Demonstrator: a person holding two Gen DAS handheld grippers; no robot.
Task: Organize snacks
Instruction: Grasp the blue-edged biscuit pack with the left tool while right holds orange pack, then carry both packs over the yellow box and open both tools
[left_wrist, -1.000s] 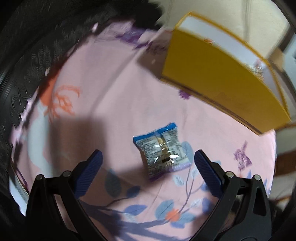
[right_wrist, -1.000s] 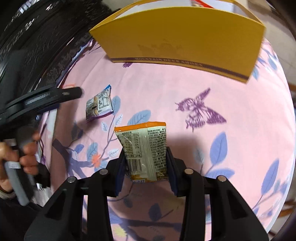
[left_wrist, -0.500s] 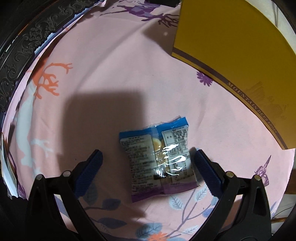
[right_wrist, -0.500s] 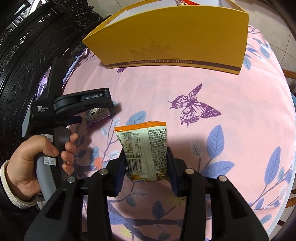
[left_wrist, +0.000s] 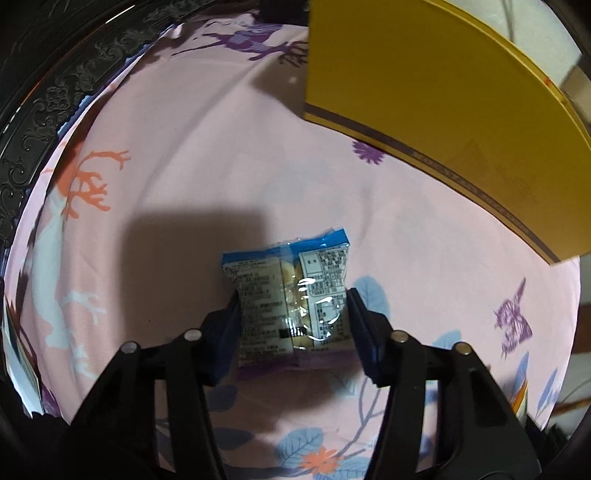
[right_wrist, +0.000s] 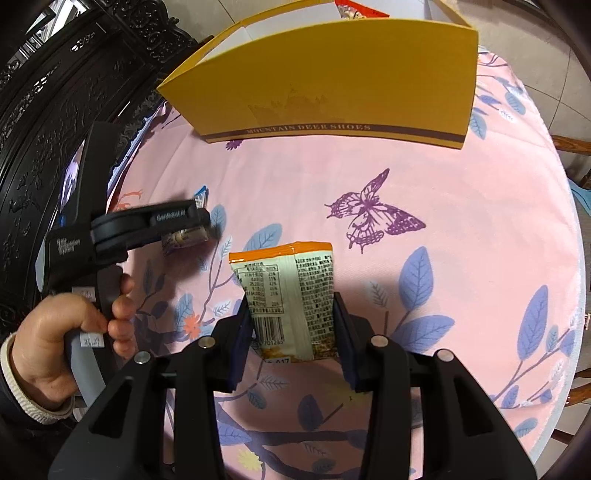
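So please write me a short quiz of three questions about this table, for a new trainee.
1. True or false: the right tool holds the orange packet off the cloth.
2. What lies between the fingers of the left tool?
A. a spoon
B. the blue packet
C. nothing
3. Fill in: the yellow ____ stands at the far side, with a red packet showing above its rim.

Key
1. True; its pads press both sides of the packet.
2. B; the jaws are closing, and the pads look to be at the packet's edges.
3. box
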